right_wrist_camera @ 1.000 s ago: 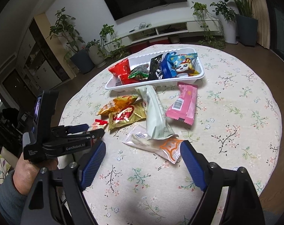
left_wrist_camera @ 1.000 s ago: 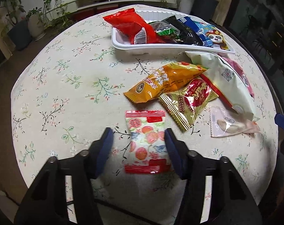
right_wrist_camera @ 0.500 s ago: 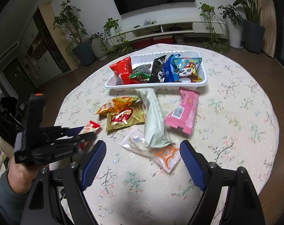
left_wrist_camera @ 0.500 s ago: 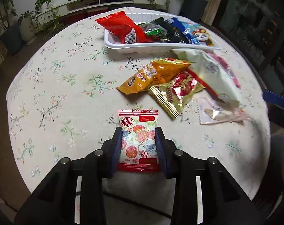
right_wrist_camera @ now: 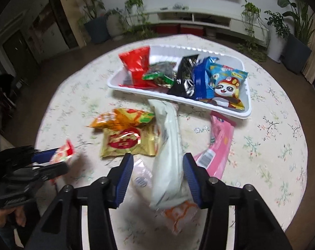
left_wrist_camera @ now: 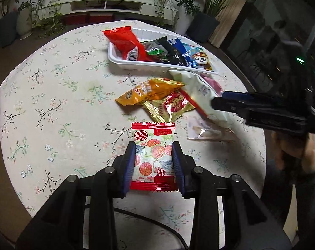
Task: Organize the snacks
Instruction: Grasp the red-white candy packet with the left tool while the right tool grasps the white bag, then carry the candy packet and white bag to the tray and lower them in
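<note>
Floral cloth covers the round worktop [left_wrist_camera: 53, 108], and on it the snacks are split between the white tray [right_wrist_camera: 246, 95] at the far side, already holding several packets, and a loose cluster nearer the person. One of the loose ones, a small red-and-white fruit-print packet [left_wrist_camera: 153, 156], is clenched at its sides by the left claw [left_wrist_camera: 153, 162]. It looks light and crinkly, so a side pinch should hold it without crushing. Next to it, the right claw [right_wrist_camera: 157, 170] is closing around the long pale-green pouch [right_wrist_camera: 168, 145]; its pads appear not yet to press. That pouch seems soft and floppy, likely to sag at both ends unless it is gripped near the middle. An orange bag [left_wrist_camera: 149, 91], a gold packet [left_wrist_camera: 168, 108] and a pink bar [right_wrist_camera: 218, 143] remain loose.
</note>
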### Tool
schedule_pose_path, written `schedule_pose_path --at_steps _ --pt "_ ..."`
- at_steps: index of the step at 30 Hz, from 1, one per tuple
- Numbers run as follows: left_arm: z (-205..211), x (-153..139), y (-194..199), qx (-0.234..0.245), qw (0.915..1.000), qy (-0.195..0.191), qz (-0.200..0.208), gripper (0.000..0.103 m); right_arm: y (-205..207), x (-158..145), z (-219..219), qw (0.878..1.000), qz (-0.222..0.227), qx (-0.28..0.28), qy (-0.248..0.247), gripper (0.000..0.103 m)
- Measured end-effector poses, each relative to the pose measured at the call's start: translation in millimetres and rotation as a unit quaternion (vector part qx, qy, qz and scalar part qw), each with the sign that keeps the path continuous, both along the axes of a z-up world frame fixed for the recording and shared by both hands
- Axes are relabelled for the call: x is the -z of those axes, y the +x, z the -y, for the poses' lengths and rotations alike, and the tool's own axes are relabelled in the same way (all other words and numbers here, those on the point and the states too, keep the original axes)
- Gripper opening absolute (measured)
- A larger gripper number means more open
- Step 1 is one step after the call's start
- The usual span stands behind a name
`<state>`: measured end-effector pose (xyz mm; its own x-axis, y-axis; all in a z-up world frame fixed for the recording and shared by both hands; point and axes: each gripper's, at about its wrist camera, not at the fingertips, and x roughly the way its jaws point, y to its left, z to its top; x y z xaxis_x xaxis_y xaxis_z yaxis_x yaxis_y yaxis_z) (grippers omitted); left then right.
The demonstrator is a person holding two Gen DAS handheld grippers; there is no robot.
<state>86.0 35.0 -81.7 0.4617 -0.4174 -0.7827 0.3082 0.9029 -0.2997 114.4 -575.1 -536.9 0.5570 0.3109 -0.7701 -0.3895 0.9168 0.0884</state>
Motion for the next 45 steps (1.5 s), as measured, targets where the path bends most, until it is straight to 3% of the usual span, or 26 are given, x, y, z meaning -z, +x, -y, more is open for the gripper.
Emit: schedule_pose_path --at_steps 9,15,26,45 --pt "-1 3 -1 0.004 0.9999 -0.011 -0.004 0.032 29 19 -17 0.998 -0.042 0.003 -0.055 0.052" --pt "-2 7 2 0.004 0.9999 -0.014 -0.007 0.032 34 33 -22 0.996 -0.059 0.0 -0.064 0.038" --pt "-3 8 2 0.003 0.9998 -0.018 -0.006 0.032 35 32 -14 0.998 -0.06 -0.001 -0.036 0.027" --pt "-8 -5 1 -0.009 0.9991 -0.04 0.008 0.032 3 -6 6 0.999 -0.013 0.011 0.05 0.023"
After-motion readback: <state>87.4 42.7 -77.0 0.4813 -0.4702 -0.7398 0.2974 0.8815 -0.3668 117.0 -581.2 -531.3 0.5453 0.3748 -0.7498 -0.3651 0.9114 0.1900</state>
